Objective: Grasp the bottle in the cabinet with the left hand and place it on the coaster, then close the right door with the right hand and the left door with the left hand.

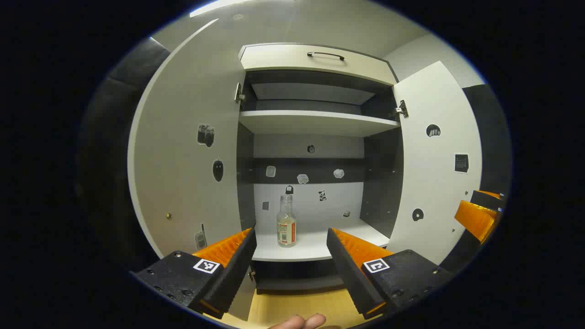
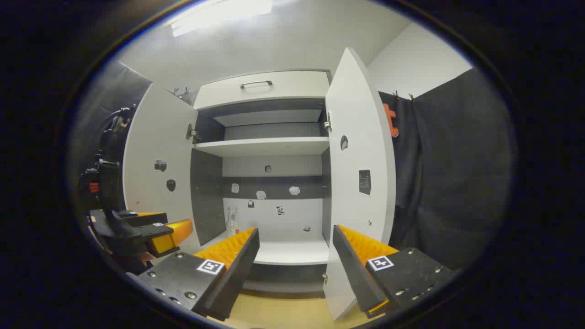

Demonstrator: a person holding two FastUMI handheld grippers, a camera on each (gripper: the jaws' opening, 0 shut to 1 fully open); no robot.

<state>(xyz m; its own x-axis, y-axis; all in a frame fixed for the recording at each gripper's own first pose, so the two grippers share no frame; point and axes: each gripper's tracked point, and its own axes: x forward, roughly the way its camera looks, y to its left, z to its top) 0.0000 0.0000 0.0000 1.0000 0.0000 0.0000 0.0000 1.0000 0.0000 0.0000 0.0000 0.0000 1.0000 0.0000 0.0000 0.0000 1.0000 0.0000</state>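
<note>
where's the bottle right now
In the left gripper view the bottle stands upright on the cabinet's lower shelf, left of centre, framed between the open left gripper fingers but apart from them.

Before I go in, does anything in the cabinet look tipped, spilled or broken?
Nothing stands out. The clear glass bottle stands upright on the white lower shelf, and both white cabinet doors hang open.

Small picture stickers [image 1: 302, 178] are stuck across the back panel; a drawer with dark handle [image 1: 325, 55] is seen above.
</note>
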